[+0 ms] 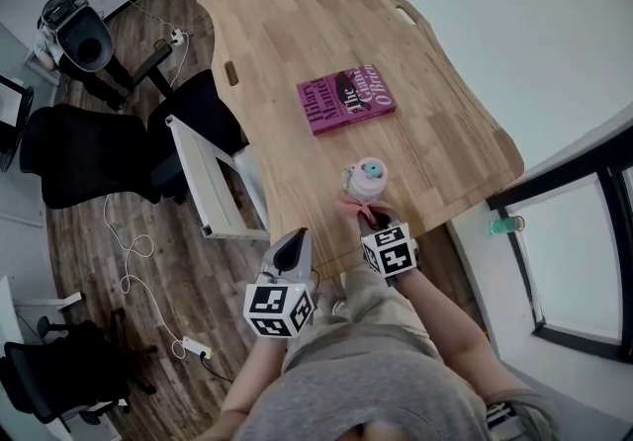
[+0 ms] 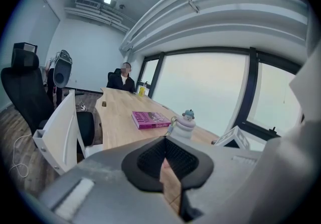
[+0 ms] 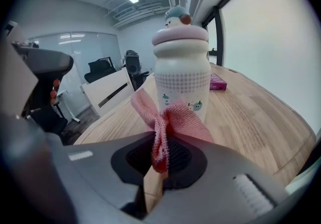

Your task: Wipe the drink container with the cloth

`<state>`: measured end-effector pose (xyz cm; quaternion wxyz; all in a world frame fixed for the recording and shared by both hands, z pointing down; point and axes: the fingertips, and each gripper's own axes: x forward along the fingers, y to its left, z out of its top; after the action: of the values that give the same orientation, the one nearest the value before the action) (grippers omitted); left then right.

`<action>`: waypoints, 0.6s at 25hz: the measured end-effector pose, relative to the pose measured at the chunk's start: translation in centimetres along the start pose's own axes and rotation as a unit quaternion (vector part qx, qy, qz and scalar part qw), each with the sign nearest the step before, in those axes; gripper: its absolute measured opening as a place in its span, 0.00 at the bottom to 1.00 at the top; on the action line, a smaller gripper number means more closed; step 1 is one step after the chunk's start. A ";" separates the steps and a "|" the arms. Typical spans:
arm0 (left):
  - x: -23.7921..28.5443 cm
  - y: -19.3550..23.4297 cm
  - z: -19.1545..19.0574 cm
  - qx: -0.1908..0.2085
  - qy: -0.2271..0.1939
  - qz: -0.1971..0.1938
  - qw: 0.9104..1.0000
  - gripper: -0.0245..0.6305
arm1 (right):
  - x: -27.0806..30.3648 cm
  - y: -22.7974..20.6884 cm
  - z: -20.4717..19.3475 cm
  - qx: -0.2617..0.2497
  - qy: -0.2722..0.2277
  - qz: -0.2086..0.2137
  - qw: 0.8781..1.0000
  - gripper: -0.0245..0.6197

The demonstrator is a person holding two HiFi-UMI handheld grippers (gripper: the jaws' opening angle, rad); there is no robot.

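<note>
Wiping set-up at a light wooden counter (image 1: pixel 297 44). A white drink container with a checked band, a pink lid and a small figure on top (image 3: pixel 181 75) stands upright near the counter's near edge, within easy reach of the person. The right tongs (image 3: pixel 158 160) are clamped on one bunched end of a pink waffle-weave cloth (image 3: pixel 168 117). The loose part fans forward, against or just in front of the container's lower wall; contact cannot be confirmed. Gripping it by one end likely leaves plenty of free fabric for rubbing. The left tongs (image 2: pixel 164 160) are pressed together with nothing between them. They hang off the counter's edge beside the right tongs, probably in reserve to steady the container. A magenta hardback book (image 1: pixel 345 100) lies farther along the counter, apart from the container.
</note>
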<state>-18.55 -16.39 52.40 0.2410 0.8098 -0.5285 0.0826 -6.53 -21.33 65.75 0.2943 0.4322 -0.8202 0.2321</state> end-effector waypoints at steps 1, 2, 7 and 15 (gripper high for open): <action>0.0 0.0 0.1 0.000 -0.001 0.000 1.000 0.04 | 0.2 0.0 -0.2 -0.001 0.006 0.000 1.000 0.08; -0.1 -0.1 0.1 0.000 -0.001 0.000 1.000 0.04 | 0.4 -0.1 -0.4 -0.001 0.011 -0.001 1.000 0.08; -0.6 -0.4 0.1 -0.002 -0.005 0.002 1.000 0.04 | 1.0 -0.3 -1.4 -0.002 0.029 -0.005 1.000 0.08; -2.5 -0.1 -0.1 -0.005 -0.010 0.015 1.000 0.04 | 0.8 0.1 -1.8 -0.006 0.032 -0.014 0.999 0.08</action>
<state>-19.54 -14.27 51.51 0.2383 0.8014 -0.5434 0.0751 -6.50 -20.58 67.60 0.3259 0.4339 -0.8059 0.2365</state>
